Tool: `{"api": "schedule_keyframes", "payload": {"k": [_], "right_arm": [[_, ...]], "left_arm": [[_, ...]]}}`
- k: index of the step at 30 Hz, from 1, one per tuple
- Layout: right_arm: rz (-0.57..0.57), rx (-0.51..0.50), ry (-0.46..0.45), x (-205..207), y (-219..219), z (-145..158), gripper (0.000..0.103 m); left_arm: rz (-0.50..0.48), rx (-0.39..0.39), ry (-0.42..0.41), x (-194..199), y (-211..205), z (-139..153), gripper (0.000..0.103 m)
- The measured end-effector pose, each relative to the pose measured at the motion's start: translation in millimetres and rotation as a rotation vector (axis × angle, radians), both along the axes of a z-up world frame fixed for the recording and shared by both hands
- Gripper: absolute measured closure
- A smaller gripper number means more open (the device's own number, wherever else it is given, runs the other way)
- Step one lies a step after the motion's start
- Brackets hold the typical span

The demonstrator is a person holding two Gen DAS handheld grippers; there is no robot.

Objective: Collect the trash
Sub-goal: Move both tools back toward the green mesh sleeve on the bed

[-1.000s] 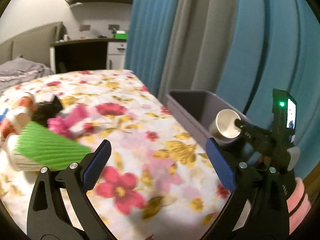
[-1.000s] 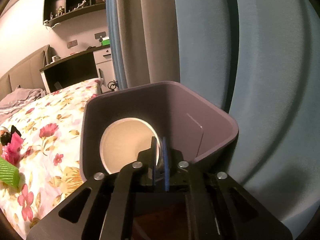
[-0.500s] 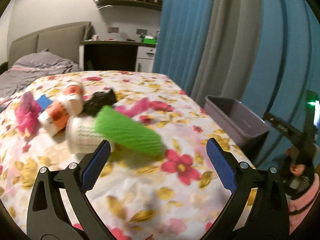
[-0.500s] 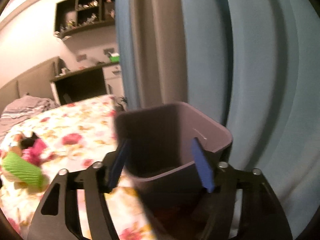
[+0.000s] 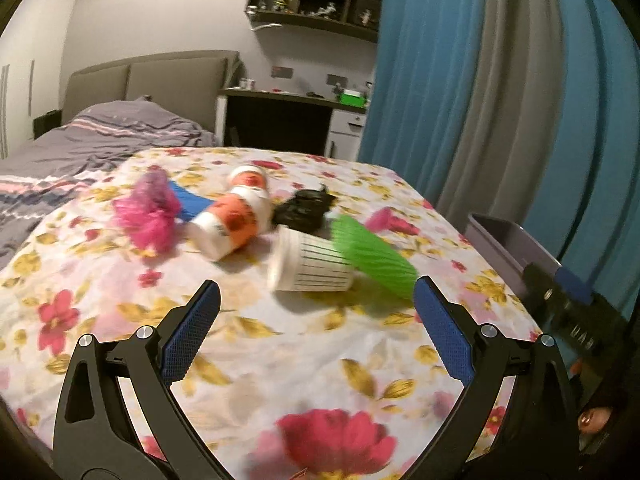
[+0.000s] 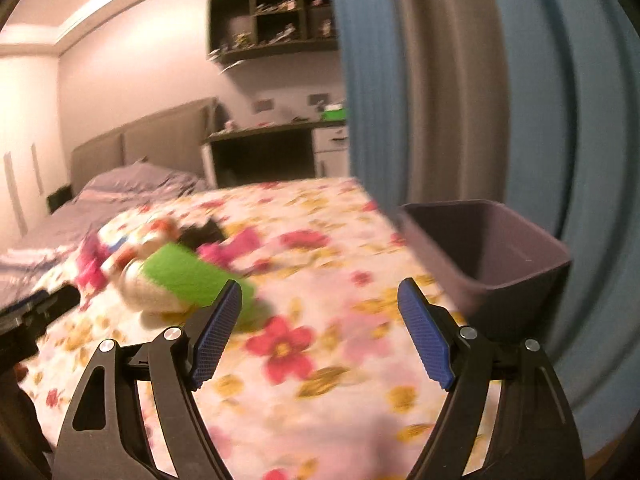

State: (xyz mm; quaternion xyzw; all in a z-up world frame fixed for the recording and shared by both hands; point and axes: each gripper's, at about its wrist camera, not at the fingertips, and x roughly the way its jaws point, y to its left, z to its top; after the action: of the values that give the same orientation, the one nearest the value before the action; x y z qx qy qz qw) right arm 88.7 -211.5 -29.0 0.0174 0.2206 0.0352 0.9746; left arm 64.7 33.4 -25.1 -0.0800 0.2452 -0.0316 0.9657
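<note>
Trash [image 5: 304,232] piled ahead of both tools, well short of reach; probably light, crushable cups: best pinched at rims. Left tool [image 5: 316,332] spread, empty. Right tool [image 6: 320,332] opening, nothing between.

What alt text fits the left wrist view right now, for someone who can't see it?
The open left gripper faces a pile of trash on a flowered bedspread: a white cup on its side, a green ribbed cup, orange-and-white cups, a black bag and pink wrapping. A grey bin stands at the right, by blue curtains.
</note>
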Motion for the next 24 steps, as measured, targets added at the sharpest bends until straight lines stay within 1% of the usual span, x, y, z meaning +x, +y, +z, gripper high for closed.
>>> {"api": "schedule_keyframes", "payload": {"k": [4,9,15,20,21,24], "right_arm": [[0.062,-0.014,0.033,5.5,29.0,-7.3,0.025],[0.103,-0.05,0.05,8.8,55.8,-14.0,0.025],[0.127,-0.083,0.087,25.6,77.2,-23.8,0.025],[0.144,-0.129,0.113,41.5,93.8,-32.0,0.025],[0.154,-0.132,0.147,46.9,96.5,-34.4,0.028],[0.154,-0.131,0.229,61.0,99.4,-41.0,0.03]], "left_arm": [[0.055,-0.011,-0.016,-9.7,25.1,4.9,0.007],[0.111,-0.031,-0.019,-12.3,49.9,5.8,0.007],[0.145,-0.048,-0.021,-12.9,67.7,3.6,0.007],[0.154,-0.053,-0.021,-10.3,77.0,1.1,0.007],[0.153,-0.056,-0.02,-9.8,78.2,0.8,0.007],[0.151,-0.062,-0.014,-6.6,81.0,-1.1,0.007]]}}
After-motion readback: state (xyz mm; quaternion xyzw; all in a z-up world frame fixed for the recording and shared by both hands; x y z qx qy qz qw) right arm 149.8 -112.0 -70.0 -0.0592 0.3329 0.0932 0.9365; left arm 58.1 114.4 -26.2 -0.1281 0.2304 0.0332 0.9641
